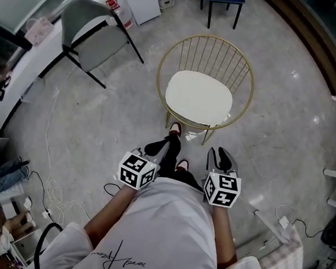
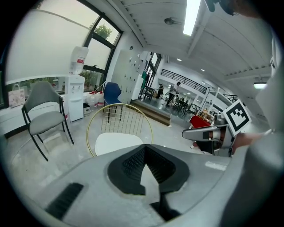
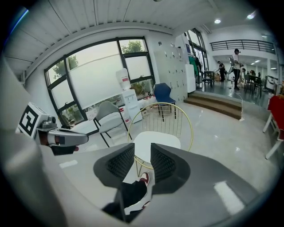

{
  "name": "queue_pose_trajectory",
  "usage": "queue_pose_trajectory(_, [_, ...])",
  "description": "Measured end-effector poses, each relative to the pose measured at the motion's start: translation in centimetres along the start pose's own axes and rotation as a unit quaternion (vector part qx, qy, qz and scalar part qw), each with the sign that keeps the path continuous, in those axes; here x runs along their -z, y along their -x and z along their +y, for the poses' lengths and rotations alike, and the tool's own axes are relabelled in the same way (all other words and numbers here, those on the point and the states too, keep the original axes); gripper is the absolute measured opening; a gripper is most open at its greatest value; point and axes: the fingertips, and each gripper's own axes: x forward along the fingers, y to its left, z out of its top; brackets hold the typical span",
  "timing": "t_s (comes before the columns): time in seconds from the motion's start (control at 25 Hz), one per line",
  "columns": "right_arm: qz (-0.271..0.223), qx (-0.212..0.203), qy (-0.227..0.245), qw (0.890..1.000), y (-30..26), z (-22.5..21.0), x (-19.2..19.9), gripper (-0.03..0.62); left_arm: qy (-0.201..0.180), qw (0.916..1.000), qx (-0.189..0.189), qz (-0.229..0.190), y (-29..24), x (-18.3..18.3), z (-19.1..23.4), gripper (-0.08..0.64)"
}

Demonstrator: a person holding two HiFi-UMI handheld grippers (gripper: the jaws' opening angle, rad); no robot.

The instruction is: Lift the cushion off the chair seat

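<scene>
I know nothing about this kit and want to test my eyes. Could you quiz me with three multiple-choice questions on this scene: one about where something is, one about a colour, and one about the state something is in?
1. Where does the white cushion lie?
A. On the floor
B. Held up in the air
C. On the seat of the round wire chair

2. What colour is the wire chair's frame?
A. Gold
B. Black
C. Red

3. How is the right claw?
A. Clamped on the cushion
B. Open, gripping nothing
C. Shut tight, empty

Answers:
1 C: in the head view the cushion fills the wire chair's seat.
2 A: its rim and back wires shine gold.
3 B: the right gripper view shows a gap between its jaws, with the cushion well beyond them.
</scene>
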Motion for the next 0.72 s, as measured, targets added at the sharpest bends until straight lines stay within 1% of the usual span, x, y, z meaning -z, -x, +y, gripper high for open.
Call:
queue_pose_trajectory(0.24, [0.004, -0.003, 0.002, 1.000, -2.3, 0.0, -1.4, 0.103, 0.007, 1.0000, -0.002, 0.002, -1.9, -1.9, 2.4, -0.002])
queue_pose_trajectory(0.4, [0.012, 0.008, -0.003, 1.000, -3.8, -0.7, -2.6, 0.103, 0.011, 0.9998, 0.006, 0.014, -3.4, -3.1, 3.5, -0.002])
queue_pose_trajectory(0.72, [0.024, 0.034, -0.024, 0.999, -6.9, -2.3, -5.3, 0.104, 0.005, 0.9992, 0.027, 0.029, -6.8, -7.1, 6.6, -0.002])
